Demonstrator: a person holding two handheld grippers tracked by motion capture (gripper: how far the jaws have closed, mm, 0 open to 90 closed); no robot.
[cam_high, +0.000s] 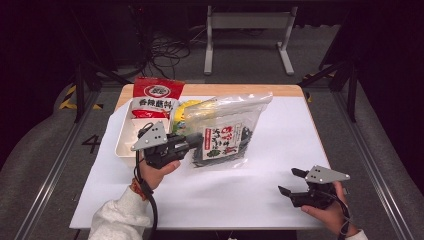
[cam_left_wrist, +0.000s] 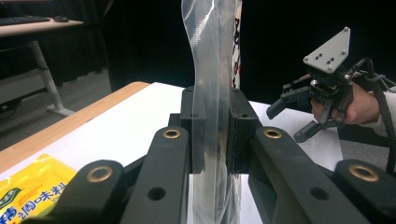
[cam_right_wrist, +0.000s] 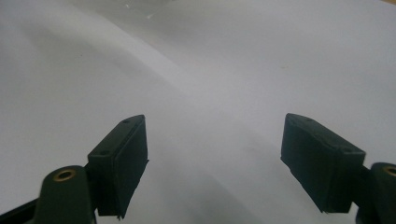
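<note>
Broadly, the surface (cam_high: 280, 150) is a wooden top under a white sheet that covers nearly all of it, with a strip of bare wood at the far edge. Next in size is the clear plastic bag (cam_high: 226, 131), which holds a dark printed packet with red and green markings; it lies slanting from the far middle of the sheet toward the person's left hand, its near left edge lifted. Behind it, at the far left, a white tray (cam_high: 123, 142) sits on the sheet with a red and white packet (cam_high: 154, 100) propped in it, and a yellow packet (cam_high: 186, 108) shows between that red one and the bag. The left claw (cam_high: 198, 142) is pressed together on the bag's near left edge; in the left gripper view the 2 pads (cam_left_wrist: 240, 135) squeeze the clear film (cam_left_wrist: 211, 93), which rises upright between them, with the yellow packet (cam_left_wrist: 28, 191) low at the left and the other hand's tool farther off at the right. The right claw (cam_high: 292, 181) hovers at the near right part of the sheet, well apart from the bag, its 2 jaws spread wide with nothing between them; in the right gripper view the pads (cam_right_wrist: 122, 163) frame bare white sheet (cam_right_wrist: 210, 93).
</note>
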